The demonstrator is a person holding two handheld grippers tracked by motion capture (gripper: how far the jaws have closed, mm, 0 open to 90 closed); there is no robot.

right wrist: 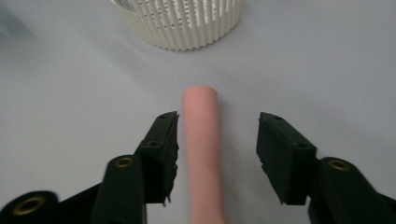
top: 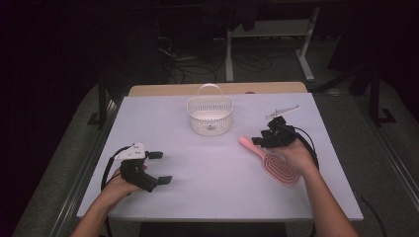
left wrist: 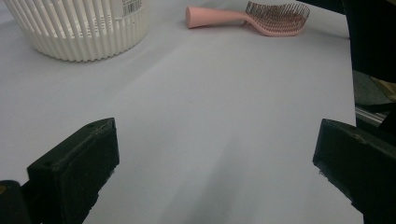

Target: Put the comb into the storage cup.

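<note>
Nearest to you, your left gripper point(top: 157, 168) sits low on the left of the white table point(top: 207, 187) with its jaws spread wide and nothing between them; its own view confirms that, just bare tabletop between the two black pads.

Further out on the right, your right gripper point(top: 257, 140) is over the handle end of the pink hairbrush point(top: 276, 168). From above you can't really judge the jaws, but the right gripper view sorts it out: the handle point(right wrist: 201, 140) runs straight up between the pads, close to or maybe brushing one, with a clear gap to the other, so it's straddled and not clamped. The left gripper view gives you the bristles point(left wrist: 280, 11) side-on.

Beyond the brush, mid-table, stands the white slatted basket point(top: 210, 116), handle upright. Off to the far right lies a small grey helicopter-like thing point(top: 281, 112), only visible from above.
</note>
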